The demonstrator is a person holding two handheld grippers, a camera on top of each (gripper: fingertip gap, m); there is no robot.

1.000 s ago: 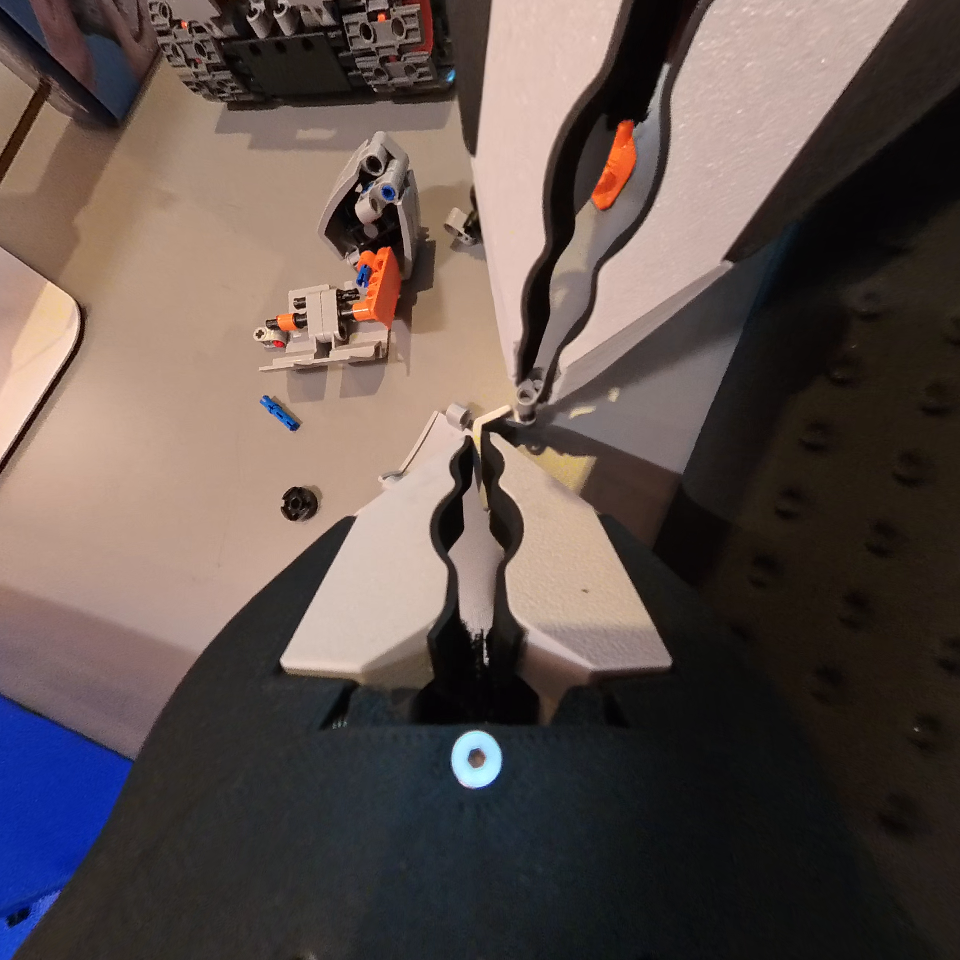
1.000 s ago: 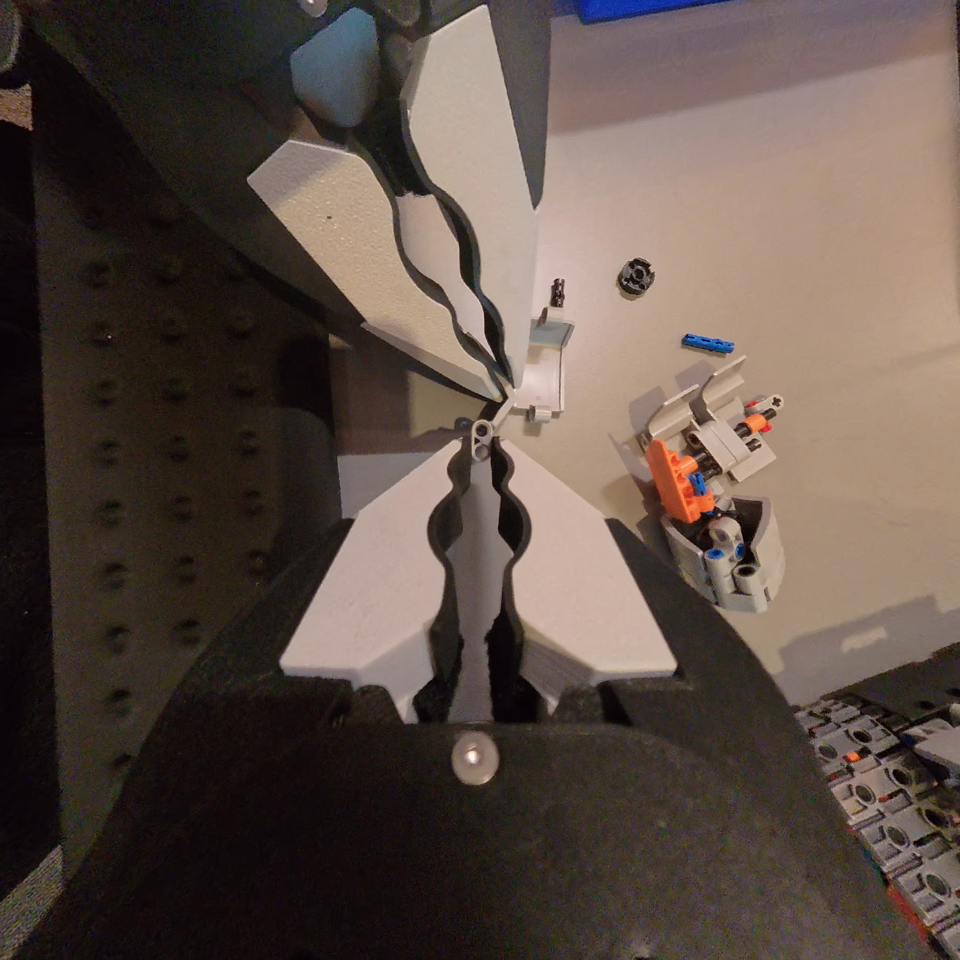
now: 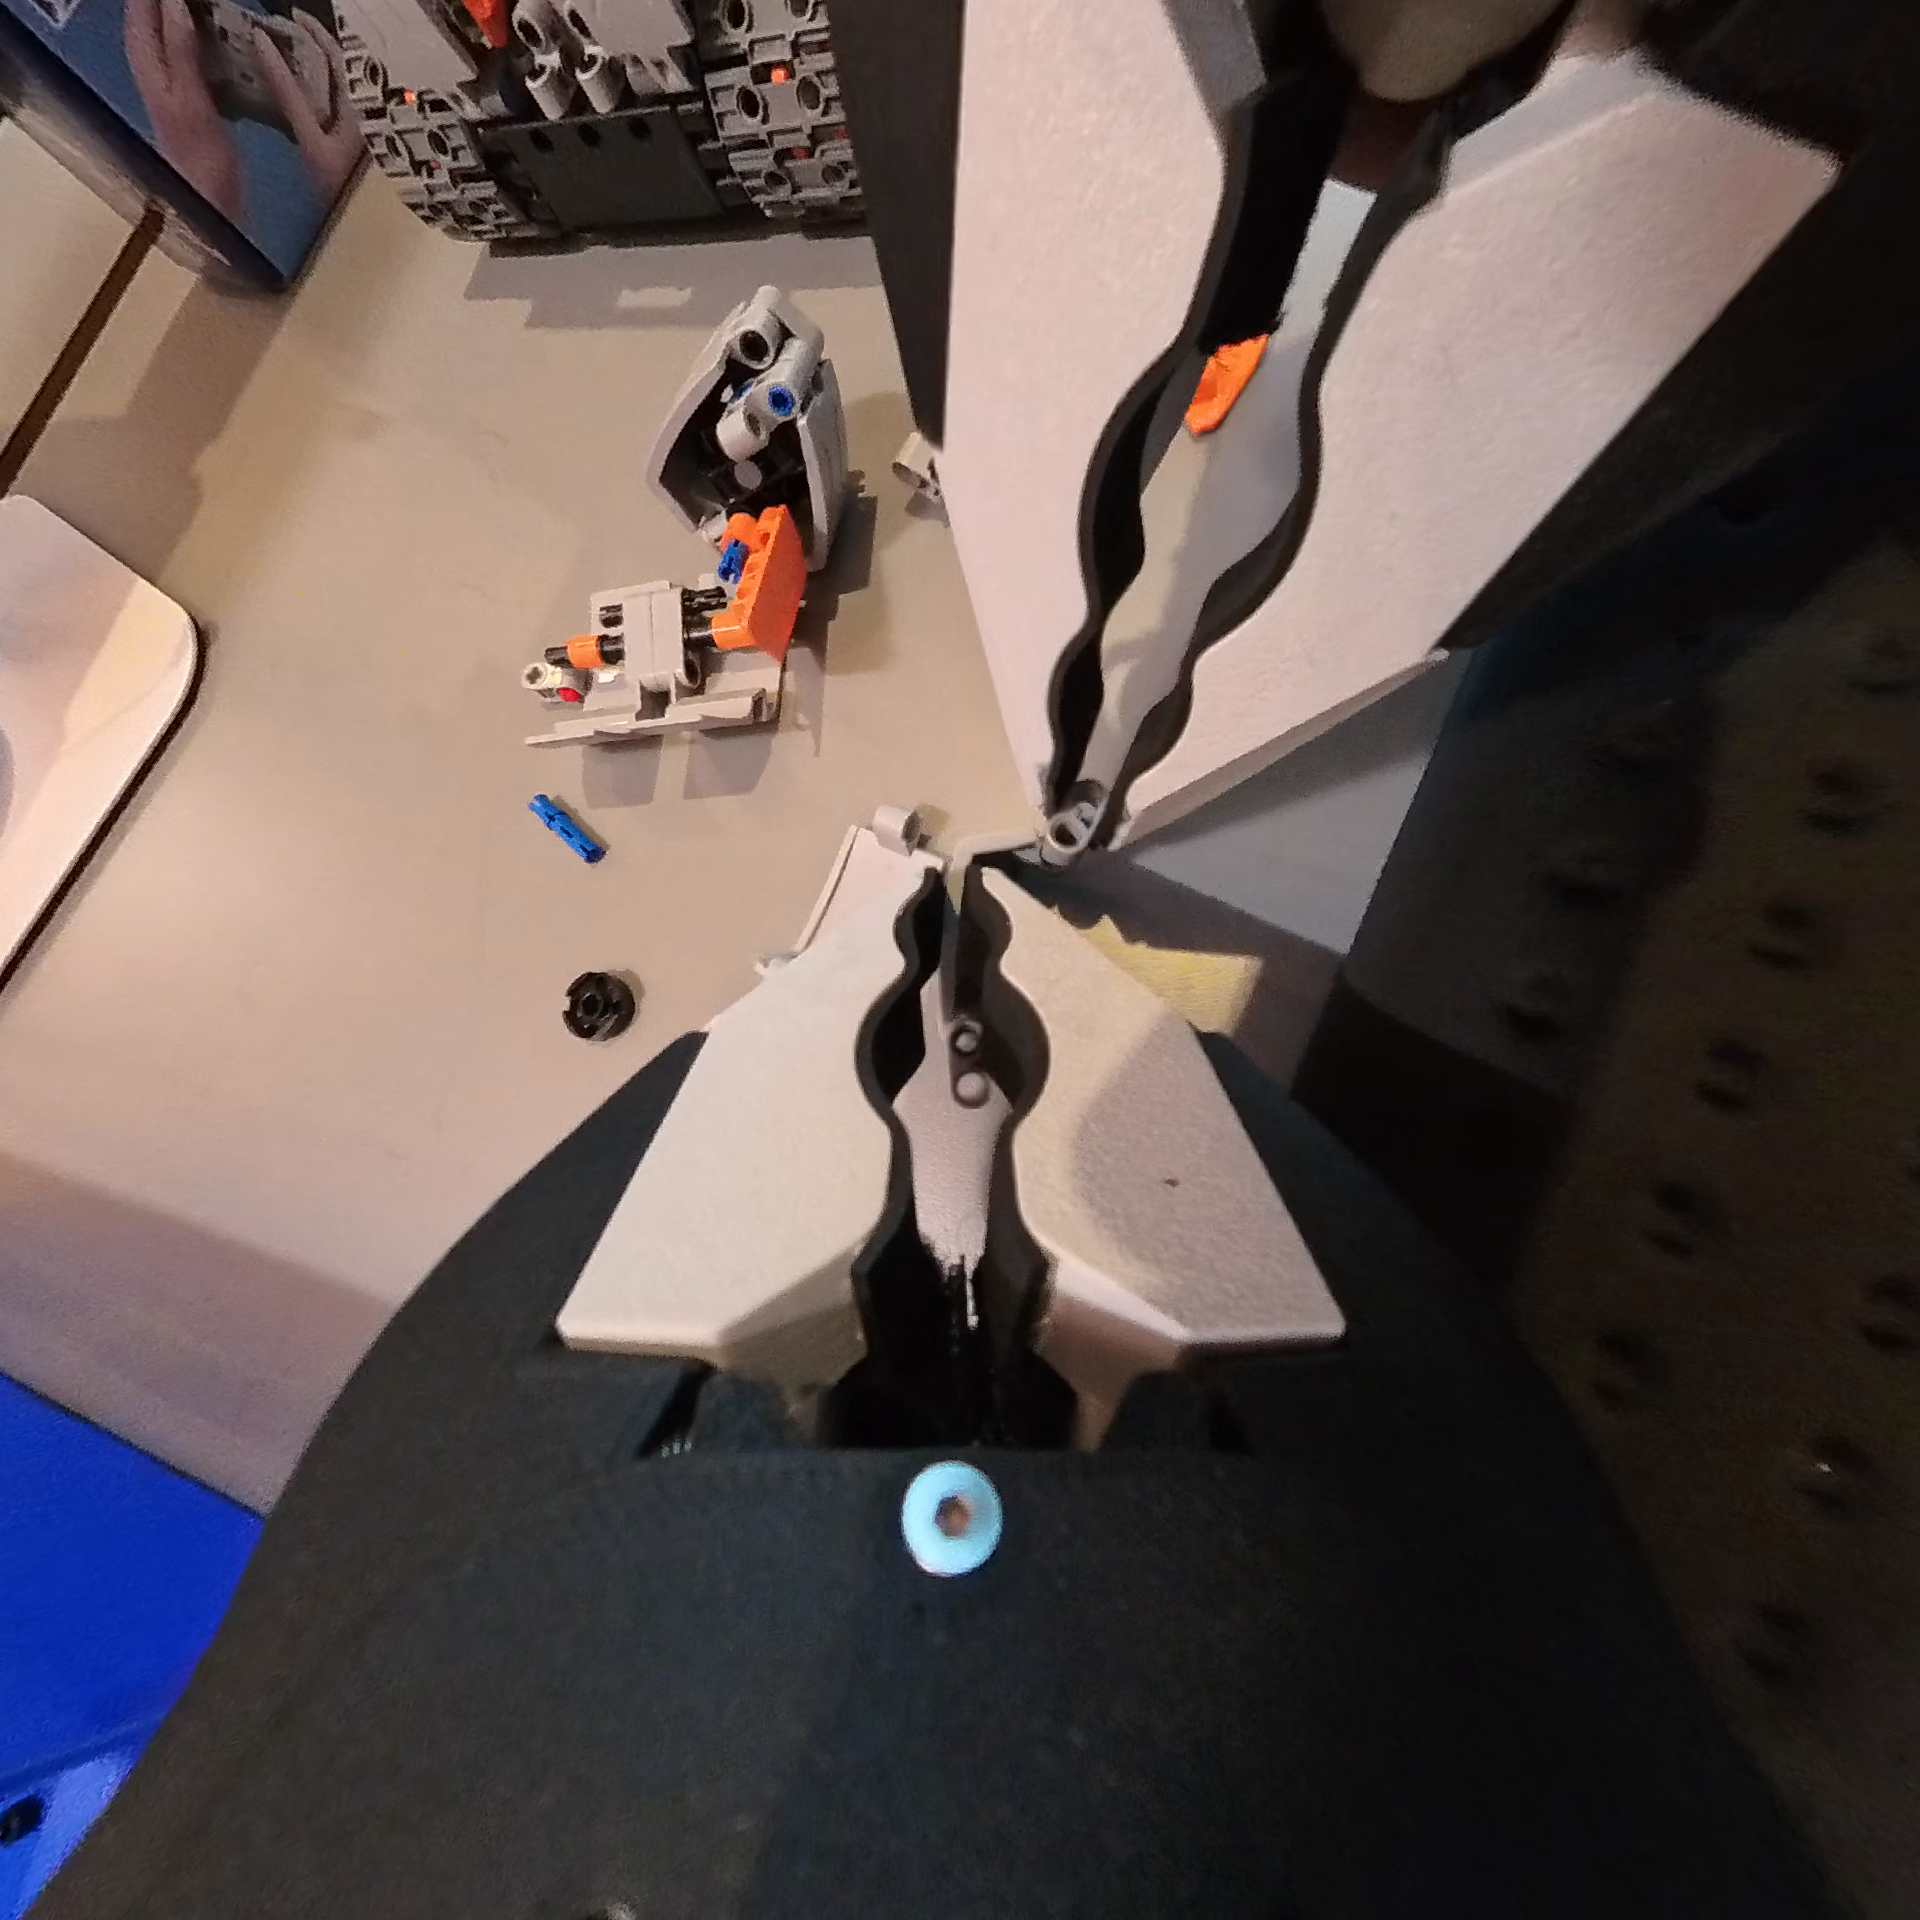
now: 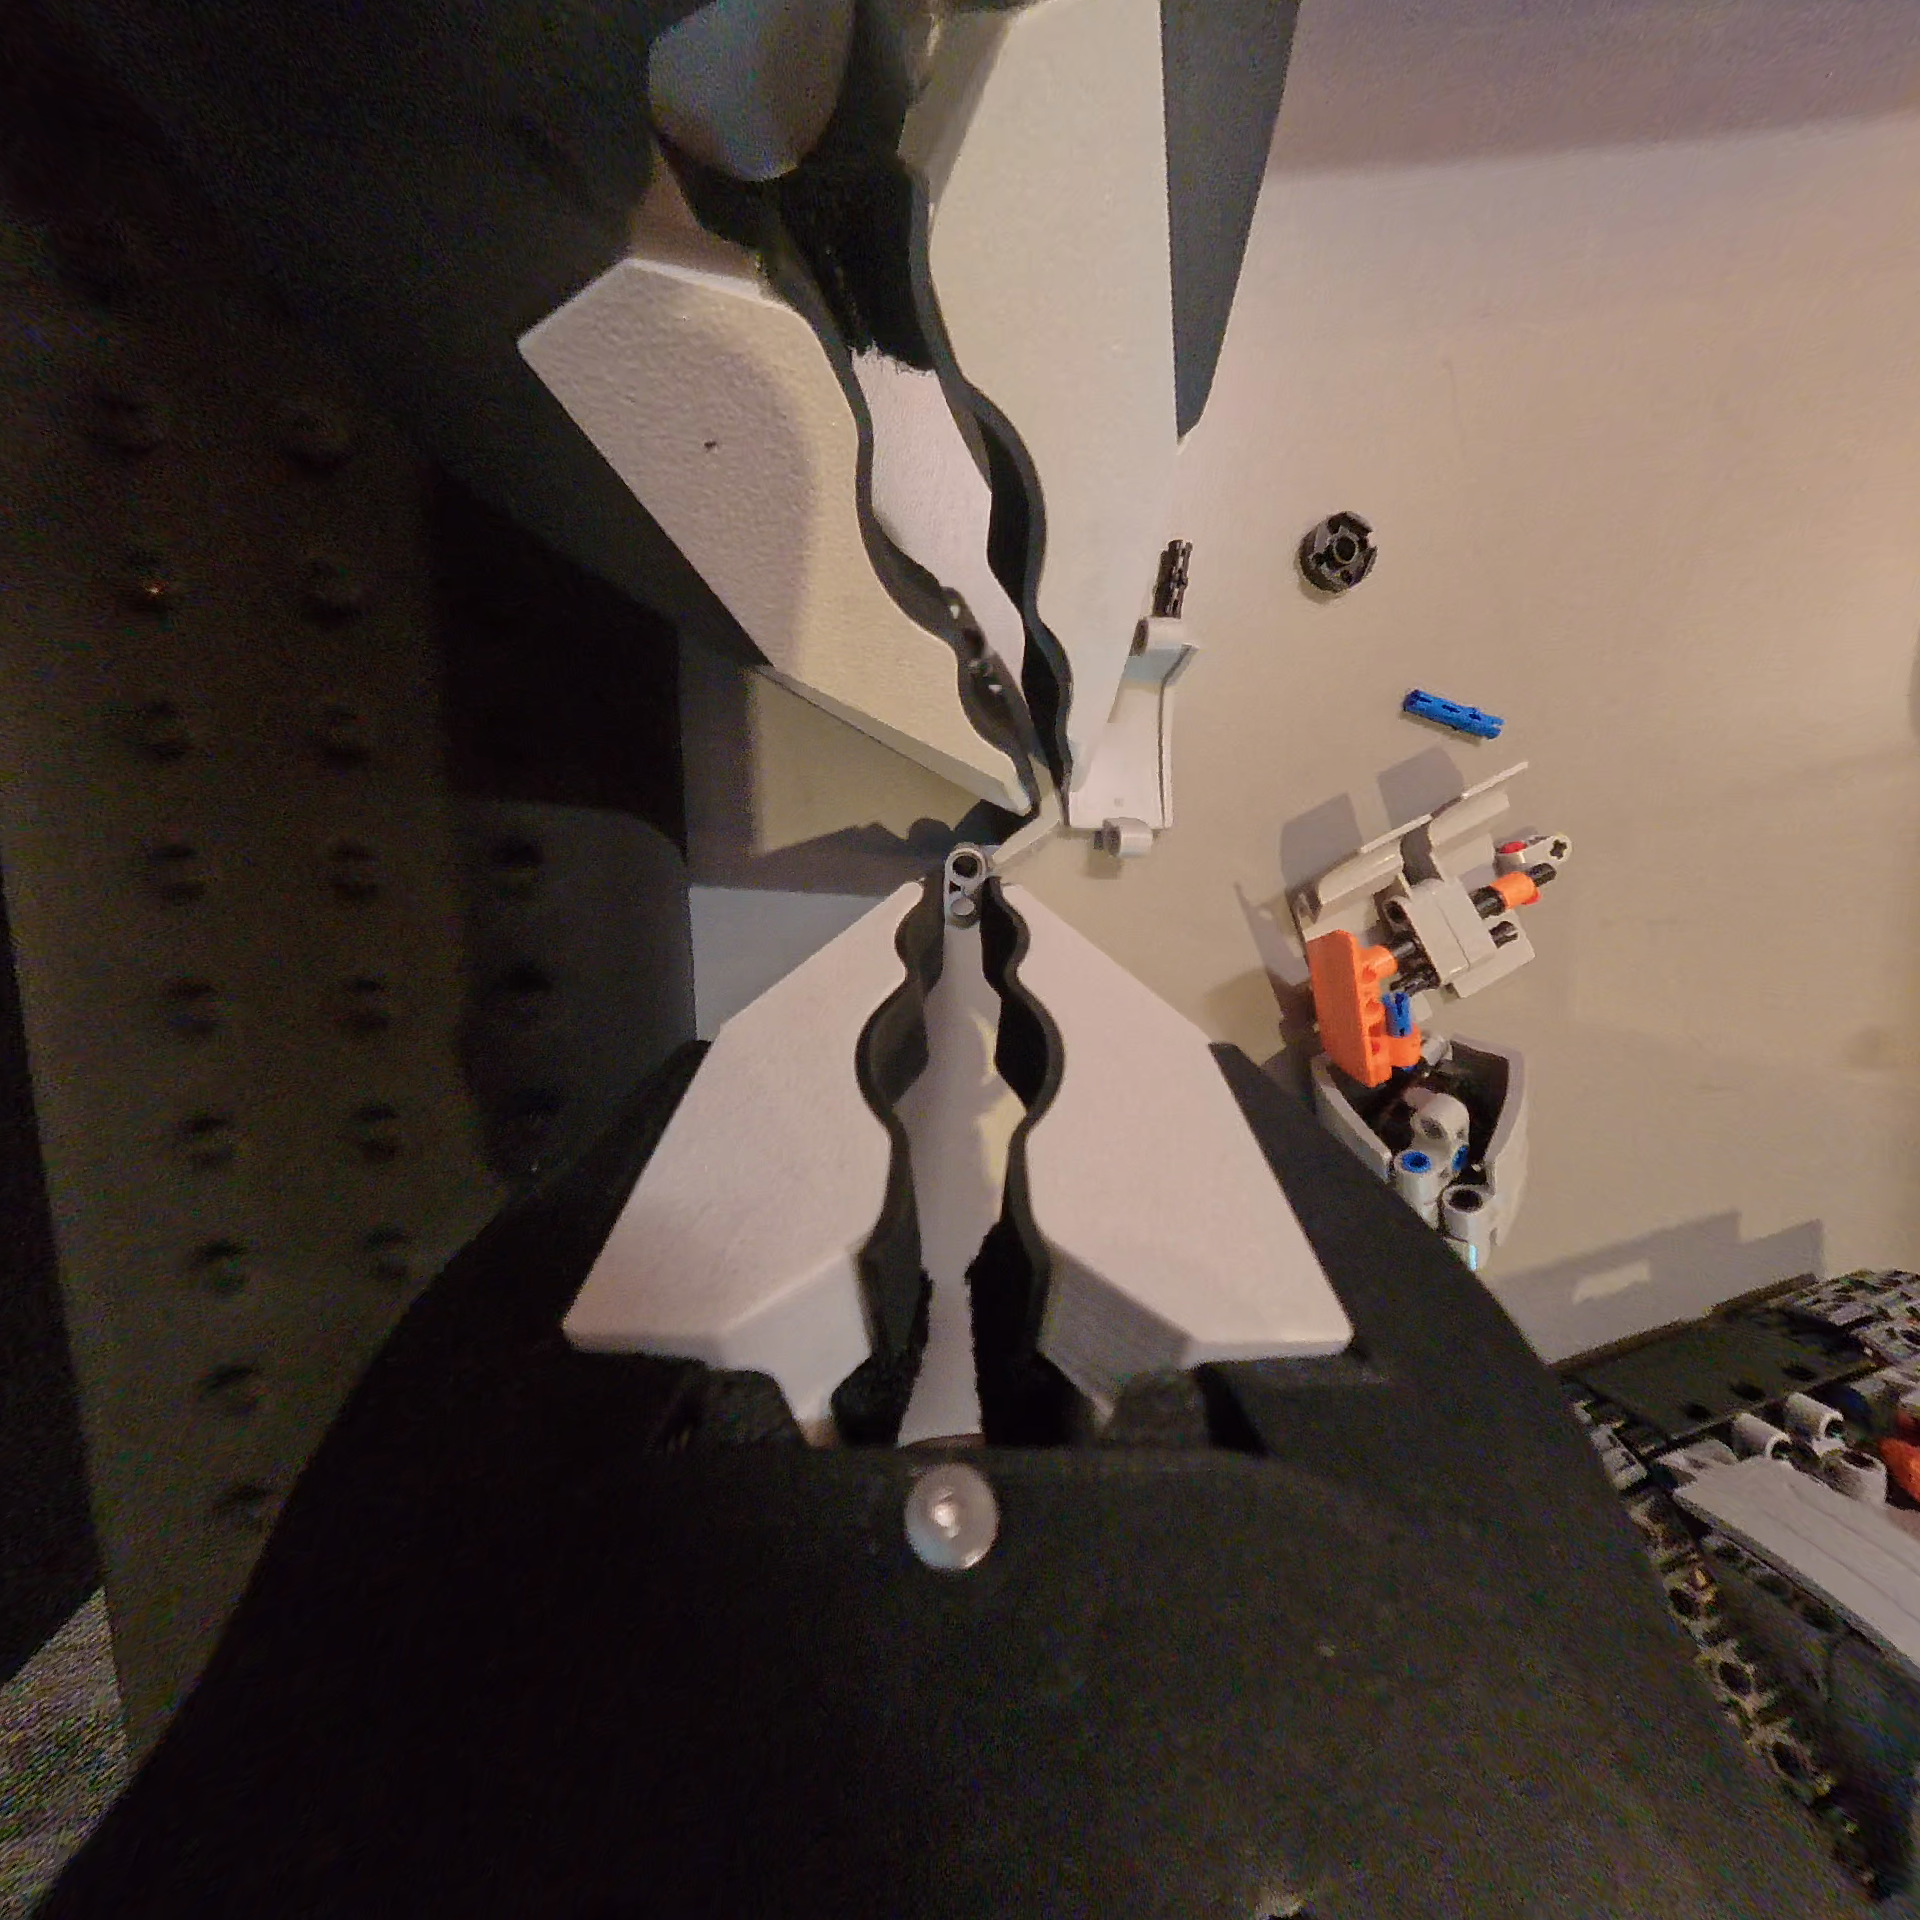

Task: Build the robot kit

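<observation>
Left wrist view: the left gripper (image 3: 951, 883), at the bottom centre of the frame, has its fingers pressed together on a thin light grey curved plastic panel (image 3: 831, 914), which sticks out to the left of the tips above the beige tabletop (image 3: 312, 987).
Right wrist view: the right gripper (image 4: 961, 904) pinches a small grey plastic beam with round holes (image 4: 964, 883) at its very tips. The beam's top end stands clear of the fingers.
Meeting point: the two grippers face each other tip to tip. In the right wrist view an edge of the panel appears to touch the beam just above the centre of the frame.
Nearby: left of centre in the left wrist view lie a grey and orange part-built brick assembly (image 3: 675, 644), a blue pin (image 3: 566, 828) and a black round piece (image 3: 600, 1005). A large grey and black brick model (image 3: 623, 104) fills the top edge.
Slip risk: the beam is held only by its lower end, so a sideways push from the panel would likely twist it in the fingers or pop it out.
Drop risk: a dropped part could land among the loose pieces and knock the blue pin away.
Panel risk: the panel is thin and held by one edge, so hard pressing may tilt it off line.
Writing: a blue printed cardboard box (image 3: 208, 125) sits at the upper left of the left wrist view. No words or brand can be read on it or on any brick.
</observation>
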